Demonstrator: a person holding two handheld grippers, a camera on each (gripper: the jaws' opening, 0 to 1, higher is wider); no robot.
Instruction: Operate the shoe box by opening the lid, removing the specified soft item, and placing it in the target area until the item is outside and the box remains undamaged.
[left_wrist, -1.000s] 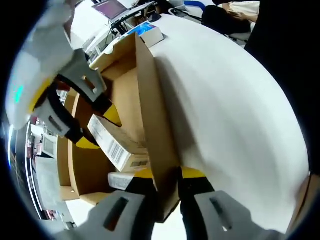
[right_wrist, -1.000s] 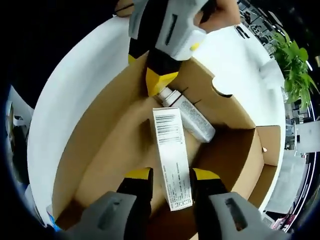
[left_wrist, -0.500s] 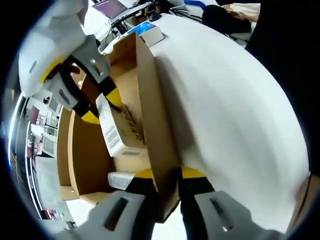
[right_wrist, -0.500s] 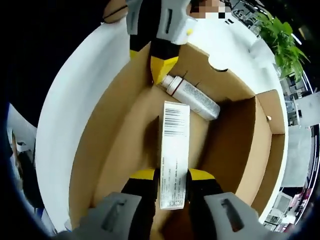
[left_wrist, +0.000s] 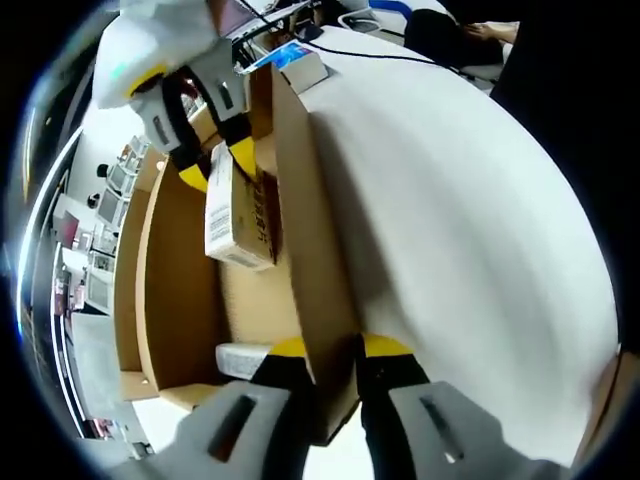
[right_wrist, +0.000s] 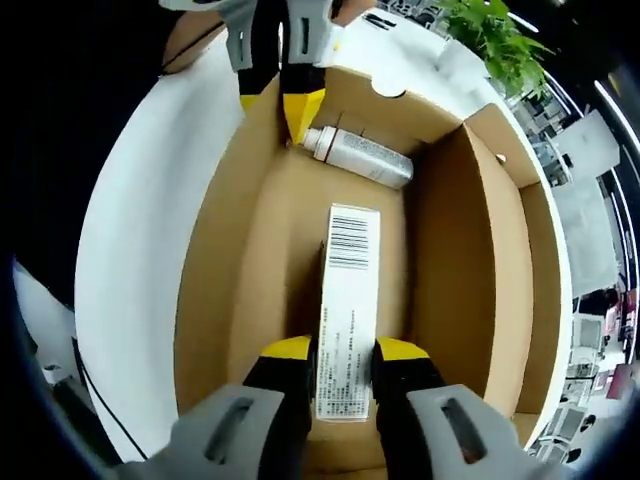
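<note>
My right gripper (right_wrist: 333, 352) is clamped on the long white carton with a printed barcode (right_wrist: 346, 305), holding it just above the floor of the open brown cardboard shoe box (right_wrist: 215, 250). Ahead of it, a silver tube with a white cap (right_wrist: 357, 155) lies against the far end wall. My left gripper (left_wrist: 333, 350) pinches the box's side wall between its jaws. The box sits on a white round table (left_wrist: 470, 230).

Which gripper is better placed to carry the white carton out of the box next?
Right. The right gripper is shut on the white barcoded carton, raised inside the brown cardboard shoe box; the left gripper clamps the box wall.
</note>
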